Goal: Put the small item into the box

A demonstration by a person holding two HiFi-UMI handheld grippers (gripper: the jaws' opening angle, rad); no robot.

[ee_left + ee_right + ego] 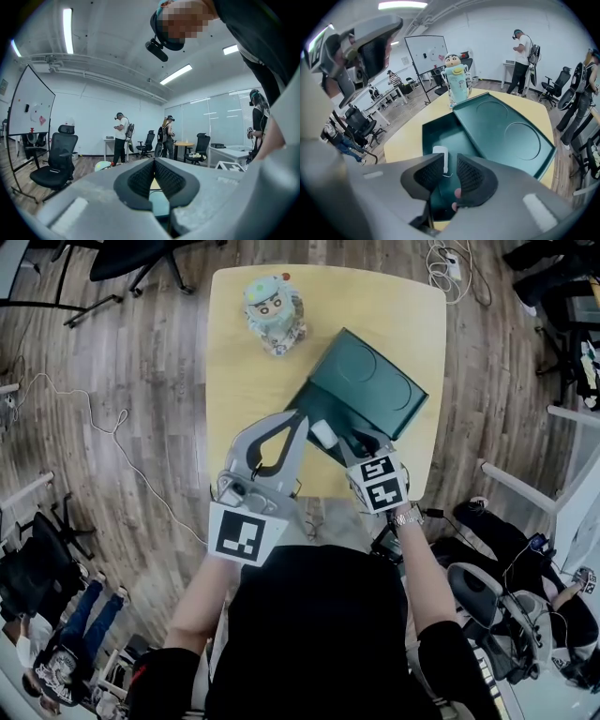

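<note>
Right gripper view: small white item [439,151] lying inside open green box [457,136], lid [506,126] askew. Right tongs [451,164] spread, empty; left tongs [153,163] pressed together, empty. Advised: raise right tongs straight, clear of box wall.

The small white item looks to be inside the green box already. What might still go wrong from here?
The dark green lid lies askew across one side of the open dark green box; a nudge from the right gripper, open just above the box, might slide it off. The cartoon-figure bottle stands upright near the lid's far corner, so shifting the lid might topple it.
</note>
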